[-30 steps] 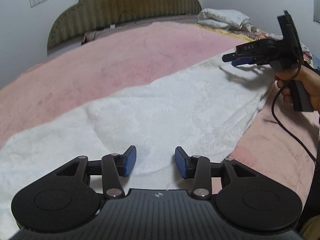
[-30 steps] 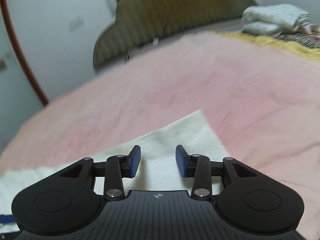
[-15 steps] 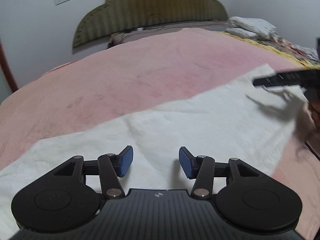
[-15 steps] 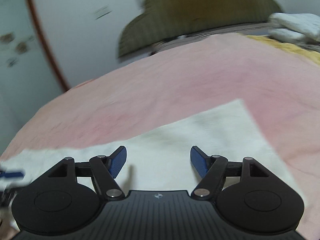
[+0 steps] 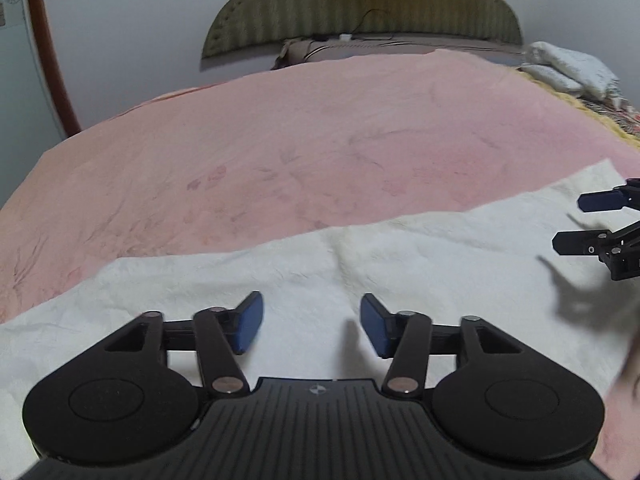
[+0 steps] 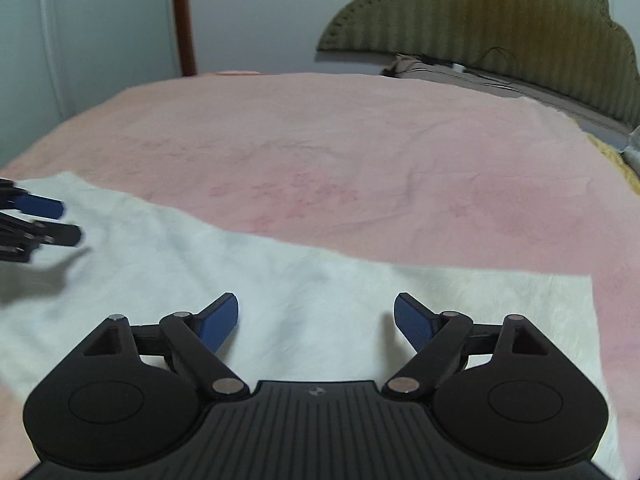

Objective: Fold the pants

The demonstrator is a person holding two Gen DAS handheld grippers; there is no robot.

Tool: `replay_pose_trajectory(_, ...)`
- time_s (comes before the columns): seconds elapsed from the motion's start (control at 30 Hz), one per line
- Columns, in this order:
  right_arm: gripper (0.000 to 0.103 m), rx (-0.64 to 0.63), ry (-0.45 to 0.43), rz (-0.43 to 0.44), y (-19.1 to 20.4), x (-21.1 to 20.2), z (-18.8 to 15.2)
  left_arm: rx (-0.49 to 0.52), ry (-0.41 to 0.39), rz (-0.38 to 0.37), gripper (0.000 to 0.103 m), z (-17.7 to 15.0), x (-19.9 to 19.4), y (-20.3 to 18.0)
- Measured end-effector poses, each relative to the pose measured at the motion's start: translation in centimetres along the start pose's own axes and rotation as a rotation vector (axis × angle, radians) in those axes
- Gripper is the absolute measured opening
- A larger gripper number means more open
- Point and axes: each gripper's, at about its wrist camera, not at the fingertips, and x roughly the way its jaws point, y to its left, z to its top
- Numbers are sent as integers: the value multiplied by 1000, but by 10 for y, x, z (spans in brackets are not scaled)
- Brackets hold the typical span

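**Both tools let go over white pants on a pink bed**

Pink bedding fills the room's foreground, and on it, nearest the cameras, the white pants (image 5: 304, 280) lie spread in a long flat band across the bed (image 5: 280, 152). Just above the cloth hangs the left tool (image 5: 311, 327), its blue pads apart and its jaws opening, nothing caught between them. To its right the right tool (image 6: 316, 322) is spread wider, its jaws opening too and likewise empty; its tips show side-on at the edge of the left view (image 5: 596, 220), over the band's end. The fabric looks doubled lengthwise already, though the soft, blurred texture makes the layers hard to count. A shallow ridge (image 5: 340, 248) creases the middle of the band.

The step in hand appears to be re-gripping for a crosswise fold. Done well, each tool would take a corner at one short end, pinch every layer together, lift only enough to clear the surface, and carry the end level so the edges meet squarely.

Beyond the blanket stand an olive headboard (image 5: 360, 4), folded linen (image 5: 568, 68) at the far right, and pale walls.
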Motion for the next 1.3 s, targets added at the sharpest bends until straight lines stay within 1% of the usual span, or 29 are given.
replay_pose_trajectory(0.07, 86, 27, 16, 23, -2, -5, -12, 12, 17, -24, 68, -6, 3, -7)
replay_pose_trajectory(0.1, 86, 29, 38, 8, -4, 0, -18, 20, 37, -29, 69, -8, 10, -11)
replay_pose_trajectory(0.13, 89, 24, 47, -12, -7, 5, -22, 20, 59, -17, 69, -10, 18, -13)
replay_pose_trajectory(0.17, 89, 28, 18, -15, -12, 8, -23, 3, 58, 0, 71, -10, 23, -14)
replay_pose_trajectory(0.23, 89, 111, -8, -53, -22, 4, -19, -26, 46, 6, 69, -7, 18, -14)
replay_pose_trajectory(0.27, 89, 144, -46, -72, -26, -5, -18, -37, 28, -7, 70, -7, 13, -14)
replay_pose_trajectory(0.33, 89, 217, -152, -57, -40, -30, -20, -40, -11, -18, 71, -9, 2, -16)
replay_pose_trajectory(0.4, 89, 338, -211, -64, -61, -53, -30, -21, -29, 3, 71, -14, -2, -23)
replay_pose_trajectory(0.47, 89, 480, -238, -76, -83, -74, -48, -7, -25, 8, 71, -18, 1, -30)
replay_pose_trajectory(0.5, 90, 548, -246, -54, -93, -82, -59, 1, -14, 0, 71, -21, 4, -33)
replay_pose_trajectory(0.57, 91, 650, -261, 60, -106, -94, -79, 8, -23, 18, 71, -26, 8, -38)
replay_pose_trajectory(0.6, 91, 675, -263, 121, -109, -96, -87, 18, -34, 28, 72, -27, 8, -41)
replay_pose_trajectory(0.63, 90, 681, -252, 159, -109, -95, -91, 31, -43, 37, 72, -28, 8, -42)
replay_pose_trajectory(0.67, 90, 667, -218, 158, -108, -92, -93, 41, -48, 43, 72, -28, 8, -43)
replay_pose_trajectory(0.7, 90, 650, -177, 106, -106, -87, -95, 47, -52, 47, 73, -29, 8, -44)
replay_pose_trajectory(0.73, 89, 645, -167, 43, -106, -87, -97, 51, -56, 47, 72, -29, 6, -44)
replay_pose_trajectory(0.8, 90, 706, -244, 15, -107, -99, -102, 53, -67, 36, 72, -32, 0, -41)
replay_pose_trajectory(0.87, 90, 758, -330, -75, -108, -117, -107, 43, -78, 16, 72, -36, -5, -39)
replay_pose_trajectory(0.9, 90, 772, -344, -97, -107, -120, -108, 40, -80, 7, 72, -37, -6, -38)
replay_pose_trajectory(0.97, 90, 813, -334, -96, -109, -124, -115, 47, -82, 1, 73, -39, -6, -40)
replay_pose_trajectory(1.0, 90, 837, -316, -75, -110, -123, -120, 54, -83, 8, 73, -40, -5, -42)
replay_pose_trajectory(1.07, 90, 897, -273, -14, -112, -117, -130, 62, -86, 19, 73, -41, -4, -44)
replay_pose_trajectory(1.13, 90, 967, -230, 79, -113, -105, -141, 77, -92, 25, 73, -42, -4, -45)
replay_pose_trajectory(1.17, 90, 978, -227, 101, -111, -100, -144, 82, -93, 27, 74, -42, -4, -46)
replay_pose_trajectory(1.23, 91, 936, -231, 87, -107, -96, -141, 81, -94, 28, 74, -42, -4, -46)
replay_pose_trajectory(1.3, 91, 914, -238, 93, -106, -90, -135, 81, -93, 30, 74, -42, -4, -46)
